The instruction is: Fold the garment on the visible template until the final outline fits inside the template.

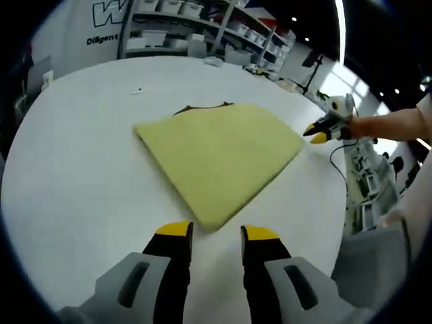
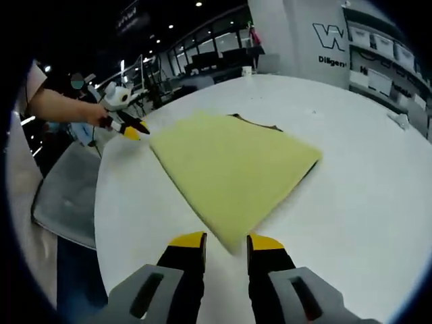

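The template [image 1: 202, 108] is almost wholly covered: a thin dark edge shows past the far side of the garment [image 1: 219, 158] in the left gripper view, and dark slivers at the far edge and one corner in the right gripper view [image 2: 260, 123]. Whether the garment lies fully inside its outline cannot be told. The garment, a pale yellow folded cloth, lies flat on the round white table [image 1: 74, 175], roughly at its middle. Shelving [image 1: 202, 27] beyond the table carries white bins whose contents are too small to make out. The left gripper [image 1: 217, 235] hangs just short of the garment's near corner, jaws apart and holding nothing. The right gripper [image 2: 226, 239] sits at the opposite corner [image 2: 233, 246], jaws likewise released and empty. Each tool shows in the other's view beside the cloth, held by a bare forearm [image 1: 388, 125].
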The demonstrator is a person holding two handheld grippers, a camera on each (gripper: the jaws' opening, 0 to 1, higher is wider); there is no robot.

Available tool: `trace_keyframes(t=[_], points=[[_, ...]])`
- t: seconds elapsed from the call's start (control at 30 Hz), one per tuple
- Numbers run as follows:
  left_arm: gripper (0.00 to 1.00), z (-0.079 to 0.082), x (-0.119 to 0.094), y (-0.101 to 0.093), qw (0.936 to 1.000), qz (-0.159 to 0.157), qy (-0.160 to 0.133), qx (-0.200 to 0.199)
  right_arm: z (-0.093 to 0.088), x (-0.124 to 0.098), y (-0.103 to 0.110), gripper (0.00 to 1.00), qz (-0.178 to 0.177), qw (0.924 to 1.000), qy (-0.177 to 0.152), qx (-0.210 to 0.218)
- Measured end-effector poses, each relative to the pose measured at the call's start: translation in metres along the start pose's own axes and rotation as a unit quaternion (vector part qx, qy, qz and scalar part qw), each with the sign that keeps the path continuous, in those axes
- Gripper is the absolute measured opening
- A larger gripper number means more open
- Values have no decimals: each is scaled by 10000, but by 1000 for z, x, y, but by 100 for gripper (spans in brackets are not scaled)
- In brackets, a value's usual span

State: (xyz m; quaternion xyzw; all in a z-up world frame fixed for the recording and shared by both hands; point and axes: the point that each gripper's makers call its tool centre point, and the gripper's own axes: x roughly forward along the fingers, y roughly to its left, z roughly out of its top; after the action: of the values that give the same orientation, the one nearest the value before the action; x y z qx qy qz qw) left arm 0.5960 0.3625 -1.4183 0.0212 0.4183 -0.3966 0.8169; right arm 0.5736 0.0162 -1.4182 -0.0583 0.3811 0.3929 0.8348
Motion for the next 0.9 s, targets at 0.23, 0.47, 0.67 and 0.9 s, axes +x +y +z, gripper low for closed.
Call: trace_keyframes(t=[0.23, 0.47, 0.67, 0.9], points=[[22, -5, 5, 3, 10000, 51, -44, 39, -5, 3, 6, 18, 16, 10000, 60, 9], [19, -4, 12, 2, 9999, -27, -77, 136, -9, 6, 8, 18, 39, 9999, 107, 15], [15, -1, 16, 3, 9996, -75, -119, 260, -14, 9, 5, 17, -5, 9999, 161, 37], [7, 0, 19, 2, 9990, -114, -130, 406, -15, 12, 2, 15, -51, 9998, 189, 80]])
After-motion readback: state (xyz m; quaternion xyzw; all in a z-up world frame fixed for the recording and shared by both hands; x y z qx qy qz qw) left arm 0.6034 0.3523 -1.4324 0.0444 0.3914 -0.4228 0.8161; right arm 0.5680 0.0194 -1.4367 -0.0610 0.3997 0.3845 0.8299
